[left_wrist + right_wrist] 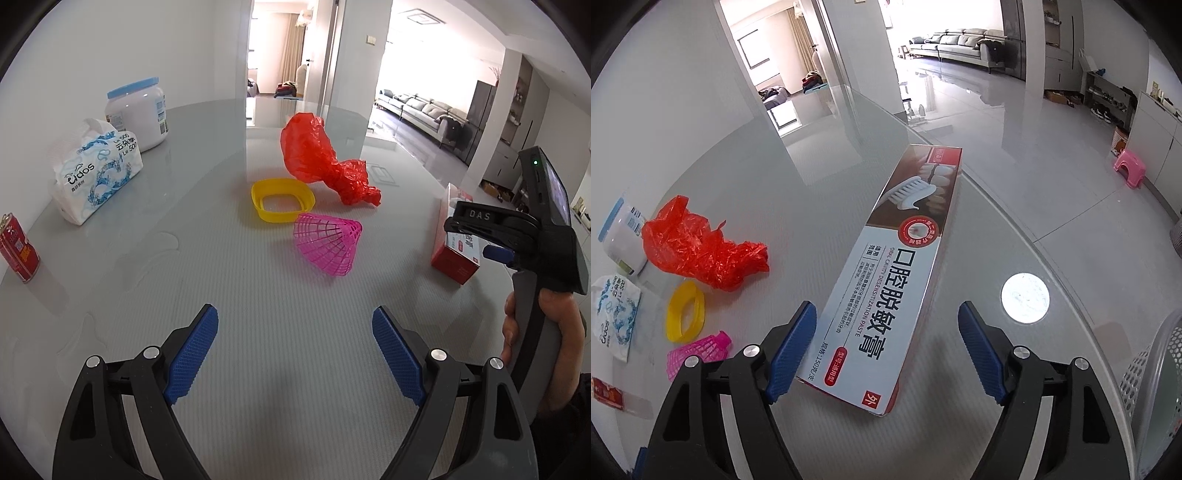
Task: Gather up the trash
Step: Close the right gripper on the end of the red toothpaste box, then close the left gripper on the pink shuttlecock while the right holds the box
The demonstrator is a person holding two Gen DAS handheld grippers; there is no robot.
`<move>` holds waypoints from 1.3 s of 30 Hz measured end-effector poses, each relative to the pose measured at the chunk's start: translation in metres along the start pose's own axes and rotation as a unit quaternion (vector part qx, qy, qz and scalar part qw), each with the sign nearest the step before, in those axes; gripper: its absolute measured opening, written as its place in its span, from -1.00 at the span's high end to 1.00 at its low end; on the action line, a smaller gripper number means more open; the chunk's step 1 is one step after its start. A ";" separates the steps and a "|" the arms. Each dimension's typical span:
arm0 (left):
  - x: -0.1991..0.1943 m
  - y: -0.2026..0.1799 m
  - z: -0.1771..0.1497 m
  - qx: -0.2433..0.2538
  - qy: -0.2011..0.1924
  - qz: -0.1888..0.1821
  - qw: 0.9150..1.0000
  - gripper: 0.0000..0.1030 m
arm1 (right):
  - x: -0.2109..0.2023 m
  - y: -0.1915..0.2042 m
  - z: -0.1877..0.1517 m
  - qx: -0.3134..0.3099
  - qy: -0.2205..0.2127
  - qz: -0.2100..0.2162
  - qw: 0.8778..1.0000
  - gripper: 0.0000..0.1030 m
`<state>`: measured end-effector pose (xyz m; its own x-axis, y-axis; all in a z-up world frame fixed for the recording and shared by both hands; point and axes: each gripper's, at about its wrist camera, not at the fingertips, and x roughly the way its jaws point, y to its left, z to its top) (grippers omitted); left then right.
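We are looking at a shiny grey desk point(258, 332) with trash lying on it; the left gripper point(293, 325) is hanging over a bare part of the desk with its jaws standing wide apart and nothing between them; ahead of it a pink mesh cone point(328, 243) is lying on its side, just beside a yellow plastic ring point(282, 199), and a crumpled red plastic bag point(321, 158) is sitting behind them; off to the left we are seeing a tissue pack point(98, 170), a white jar with a blue lid point(136, 110) and a red can point(18, 247); the right gripper point(886, 321) is hanging over a long toothpaste box point(897, 269) lying flat on the desk; its jaws are standing wide on either side of the box's near end and are not pressing on it; a white mesh basket point(1156, 369) is showing at the right edge.
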<state>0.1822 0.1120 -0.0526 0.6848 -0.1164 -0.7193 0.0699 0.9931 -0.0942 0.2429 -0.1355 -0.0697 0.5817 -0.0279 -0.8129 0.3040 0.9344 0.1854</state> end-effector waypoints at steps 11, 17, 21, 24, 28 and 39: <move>-0.001 0.001 0.000 -0.002 0.000 -0.001 1.000 -0.63 | 0.027 0.008 0.016 0.041 0.023 -0.013 0.999 -0.50; -0.001 0.003 -0.001 -0.004 0.001 0.000 1.000 -0.63 | 0.040 0.016 0.019 0.038 0.019 -0.026 0.999 -0.50; 0.001 0.004 -0.001 -0.005 0.002 0.004 1.000 -0.63 | 0.042 0.022 0.015 0.020 0.017 -0.032 0.999 -0.45; 0.004 0.005 -0.001 -0.007 0.004 0.009 1.000 -0.63 | 0.041 0.024 0.011 0.002 0.016 -0.024 1.000 -0.25; 0.008 0.005 -0.001 -0.010 0.006 0.016 1.000 -0.63 | 0.033 0.022 -0.001 -0.012 0.009 0.005 1.000 -0.16; 0.020 -0.004 0.015 -0.036 0.008 0.024 0.999 -0.63 | 0.002 -0.006 -0.027 -0.024 -0.009 0.060 0.998 -0.10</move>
<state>0.2067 0.1062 -0.0567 0.6746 -0.0704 -0.7348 -0.0142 0.9940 -0.1082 0.2222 -0.1313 -0.0872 0.6260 0.0799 -0.7757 0.1941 0.9475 0.2542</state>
